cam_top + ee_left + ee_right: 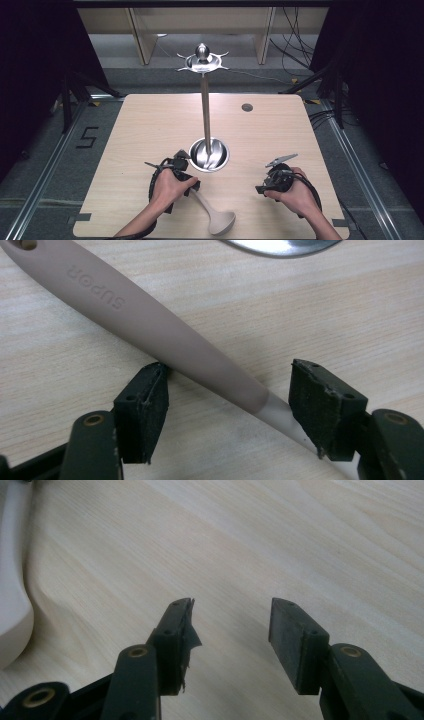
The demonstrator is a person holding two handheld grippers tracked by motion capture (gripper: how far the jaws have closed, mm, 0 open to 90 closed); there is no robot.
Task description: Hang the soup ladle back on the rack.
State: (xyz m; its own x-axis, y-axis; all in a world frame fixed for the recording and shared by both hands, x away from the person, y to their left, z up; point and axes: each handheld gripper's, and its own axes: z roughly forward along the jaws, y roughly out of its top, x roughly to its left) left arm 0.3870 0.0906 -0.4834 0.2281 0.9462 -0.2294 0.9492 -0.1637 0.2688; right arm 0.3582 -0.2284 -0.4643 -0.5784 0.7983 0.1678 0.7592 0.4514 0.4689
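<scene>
Ladle (216, 215) lying on table (125, 150) near front edge, bowl nearest edge, handle angling back-left. Left gripper (227, 390) straddling handle, jaws gaping wide, one pad touching handle. Right gripper (231, 630) hovering low over bare wood near front right, jaws wide, holding nothing. Stand (206, 100) rising at table centre.

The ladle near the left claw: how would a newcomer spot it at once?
Start at the tall metal stand rising from its round steel base mid-table. Just toward the person, the ladle lies flat on the wooden table, its handle running between the open jaws of the left claw. It is the pale, matte utensil with a taupe grip; the stand is shiny metal.
</scene>
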